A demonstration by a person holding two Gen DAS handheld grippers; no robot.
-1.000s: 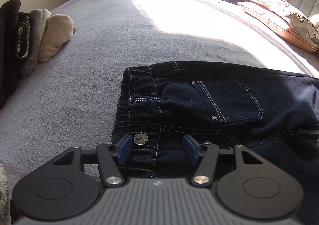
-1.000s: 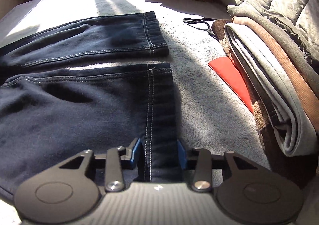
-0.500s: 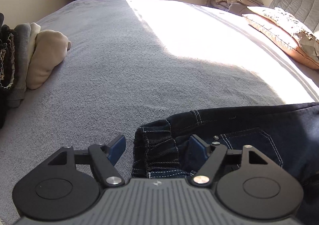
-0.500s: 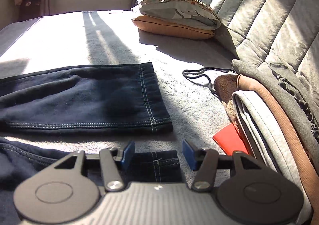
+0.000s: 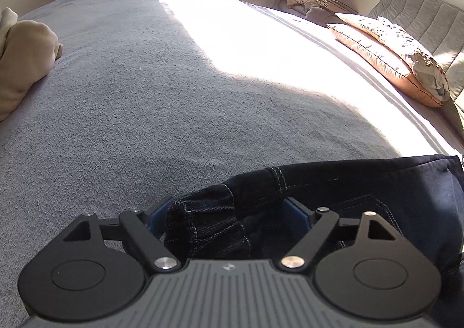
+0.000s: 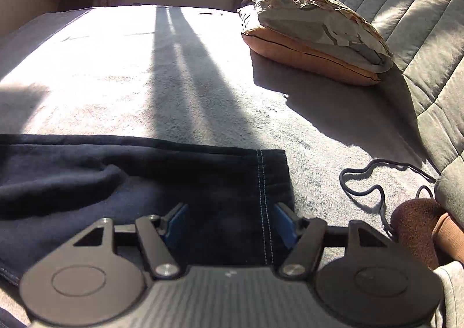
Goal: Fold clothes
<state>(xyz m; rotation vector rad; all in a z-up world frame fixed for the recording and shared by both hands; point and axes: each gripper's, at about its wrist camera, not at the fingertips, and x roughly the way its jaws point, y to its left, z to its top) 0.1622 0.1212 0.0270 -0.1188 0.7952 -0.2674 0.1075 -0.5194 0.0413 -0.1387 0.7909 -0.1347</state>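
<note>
Dark blue jeans (image 5: 348, 188) lie on the grey bed cover (image 5: 145, 95), doubled over lengthwise. In the left wrist view the bunched waistband (image 5: 208, 220) sits between the blue pads of my left gripper (image 5: 226, 217). Its jaws are opening and stand wide, with a small gap at the left pad. In the right wrist view the stitched leg hem (image 6: 269, 171) of the jeans (image 6: 116, 183) lies between the pads of my right gripper (image 6: 229, 220). Its jaws are opening too, and the pads stand off the cloth.
Stacked pillows (image 5: 388, 58) (image 6: 313, 34) lean by the grey quilted headboard (image 6: 406, 8). Folded beige clothes (image 5: 23, 61) sit at the left edge. A black cord (image 6: 371, 180) and a brown folded pile (image 6: 417, 229) lie right of the hem.
Both grippers moved toward the far side of the bed, carrying the near waistband and near leg over the far half. Both pairs of jaws have spread wider.
</note>
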